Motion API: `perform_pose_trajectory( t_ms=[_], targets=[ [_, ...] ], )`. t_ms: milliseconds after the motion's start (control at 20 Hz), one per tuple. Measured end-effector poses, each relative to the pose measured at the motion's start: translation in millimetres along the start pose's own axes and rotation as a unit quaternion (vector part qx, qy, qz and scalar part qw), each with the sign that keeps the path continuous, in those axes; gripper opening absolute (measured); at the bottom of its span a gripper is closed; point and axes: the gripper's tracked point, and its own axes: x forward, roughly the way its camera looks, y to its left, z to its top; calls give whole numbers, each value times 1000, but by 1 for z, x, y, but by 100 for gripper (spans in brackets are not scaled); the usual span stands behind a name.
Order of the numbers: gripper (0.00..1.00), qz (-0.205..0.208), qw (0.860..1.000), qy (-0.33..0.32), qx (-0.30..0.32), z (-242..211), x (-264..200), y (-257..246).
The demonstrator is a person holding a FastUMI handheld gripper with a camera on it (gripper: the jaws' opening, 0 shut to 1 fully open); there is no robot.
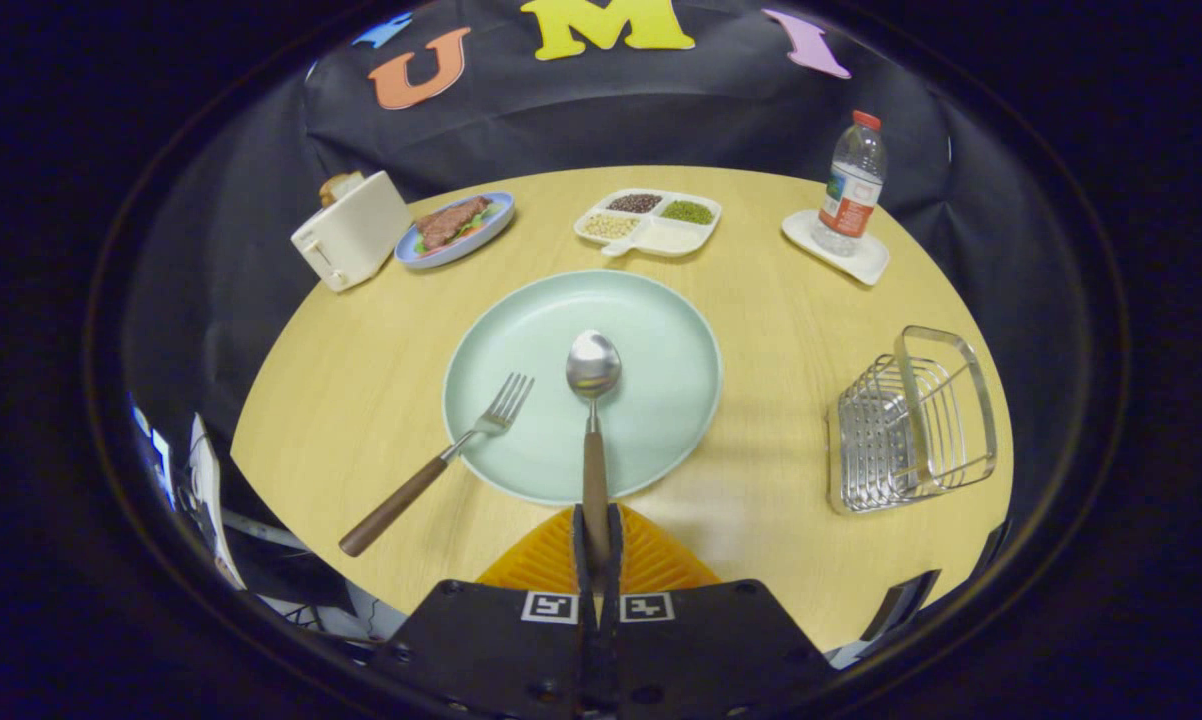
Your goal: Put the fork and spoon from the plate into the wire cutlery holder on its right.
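The gripper [595,540] is clenching the spoon [593,400] by its brown handle, both fingers pressing on it. The spoon's bowl is lying over the middle of the plate [661,340], though whether it is touching or lifted is hard to tell. The fork [441,462] is resting with its tines on the plate's left rim and its handle out on the worktop [761,290]. The wire holder [911,425] is sitting to the plate's right, well apart from it.
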Motion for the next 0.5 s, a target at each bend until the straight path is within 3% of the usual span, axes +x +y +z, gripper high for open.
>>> perform_pose_trajectory(
  t_ms=[500],
  targets=[
    [0, 3, 1000, -23, 9, 42, -80, -29]
  ],
)
